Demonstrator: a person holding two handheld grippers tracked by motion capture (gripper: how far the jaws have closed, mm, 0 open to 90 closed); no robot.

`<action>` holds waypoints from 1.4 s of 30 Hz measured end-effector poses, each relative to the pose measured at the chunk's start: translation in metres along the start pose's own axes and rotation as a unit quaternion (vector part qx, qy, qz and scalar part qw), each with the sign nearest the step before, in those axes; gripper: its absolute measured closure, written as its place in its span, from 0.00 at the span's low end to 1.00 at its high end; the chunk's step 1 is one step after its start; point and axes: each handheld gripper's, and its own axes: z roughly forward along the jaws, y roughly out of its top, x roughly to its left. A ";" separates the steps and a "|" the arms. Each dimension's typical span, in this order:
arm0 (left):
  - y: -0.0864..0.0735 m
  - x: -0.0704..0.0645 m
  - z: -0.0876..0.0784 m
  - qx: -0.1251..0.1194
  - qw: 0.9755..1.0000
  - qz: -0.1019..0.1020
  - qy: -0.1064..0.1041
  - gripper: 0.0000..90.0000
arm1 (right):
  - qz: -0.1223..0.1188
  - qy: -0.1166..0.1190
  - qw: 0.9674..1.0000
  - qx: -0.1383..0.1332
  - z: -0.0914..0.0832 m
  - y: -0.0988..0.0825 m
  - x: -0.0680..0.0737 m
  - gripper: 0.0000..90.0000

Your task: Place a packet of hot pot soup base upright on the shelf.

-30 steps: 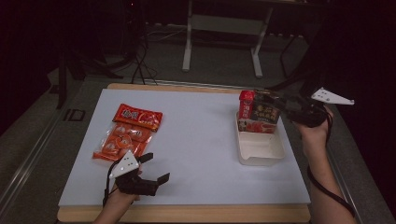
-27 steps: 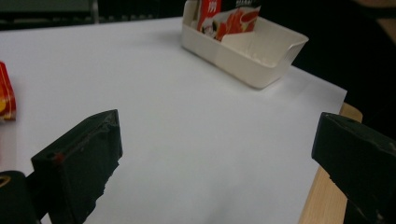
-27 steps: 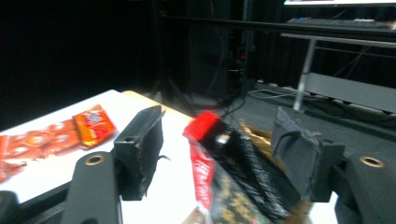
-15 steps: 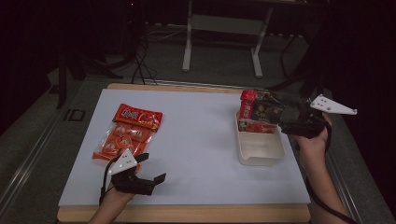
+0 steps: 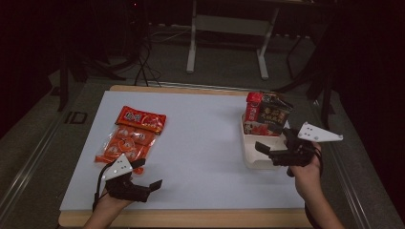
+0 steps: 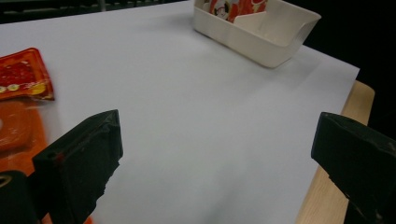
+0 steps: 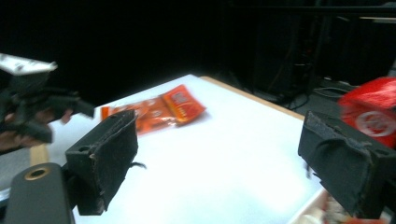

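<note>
High view, two claws (image 5: 152, 177) (image 5: 263, 150), two orange packets (image 5: 129, 138), one tray (image 5: 250, 155)

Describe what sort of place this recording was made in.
Probably a lab or studio recording bench rather than a home: a white sheet covers a wooden table in a dark room, metal stand legs and loose cables sit on the floor behind, and snack packets lie staged beside a white bin.

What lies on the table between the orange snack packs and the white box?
Nothing: between the snack packs and the box the white table is bare, as the high view shows.
</note>
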 end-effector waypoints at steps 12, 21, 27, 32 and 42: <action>-0.010 0.023 -0.023 -0.001 0.999 -0.021 0.041 0.05 | -0.010 0.049 0.999 0.014 0.010 -0.023 0.027 0.16; -0.015 0.041 -0.040 0.007 0.996 -0.015 0.082 0.30 | 0.000 0.054 0.998 0.012 0.004 -0.029 0.029 0.16; -0.017 0.057 -0.044 0.026 0.991 -0.027 0.129 0.63 | -0.002 0.048 0.999 0.010 -0.003 -0.034 0.028 0.16; -0.017 0.081 -0.046 0.058 0.973 -0.056 0.216 0.86 | -0.002 0.043 0.999 0.002 -0.008 -0.036 0.025 0.16; -0.024 0.126 -0.036 0.098 0.949 -0.096 0.284 1.00 | -0.001 0.050 0.999 0.011 -0.003 -0.040 0.026 0.16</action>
